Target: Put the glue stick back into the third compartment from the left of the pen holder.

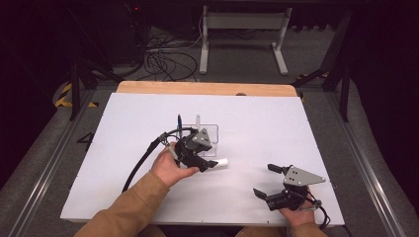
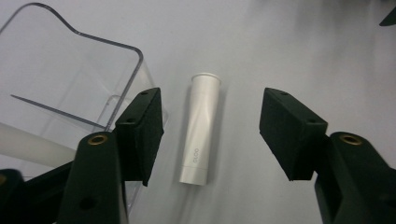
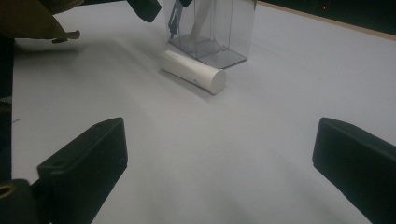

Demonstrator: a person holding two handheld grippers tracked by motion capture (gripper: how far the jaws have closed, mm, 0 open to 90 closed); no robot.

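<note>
A white glue-stick tube (image 2: 201,128) lies flat on the white table, its open rimmed end pointing away in the left gripper view. My left gripper (image 2: 212,135) hovers over it, open, one jaw on each side and neither touching. In the high view that gripper (image 1: 206,163) sits just left of the tube (image 1: 221,162). A clear plastic holder (image 1: 206,133) stands right behind it, with a blue pen (image 1: 179,122) and a white stick (image 1: 197,120) upright inside. My right gripper (image 1: 266,180) rests open near the front right edge. In its own view the right gripper (image 3: 219,172) faces the tube (image 3: 194,71).
The white table top (image 1: 276,118) has a bare wooden strip (image 1: 207,88) along its far edge. The holder's clear wall (image 2: 70,79) stands close beside the left jaw. A cable (image 1: 143,160) trails from the left gripper toward the front left.
</note>
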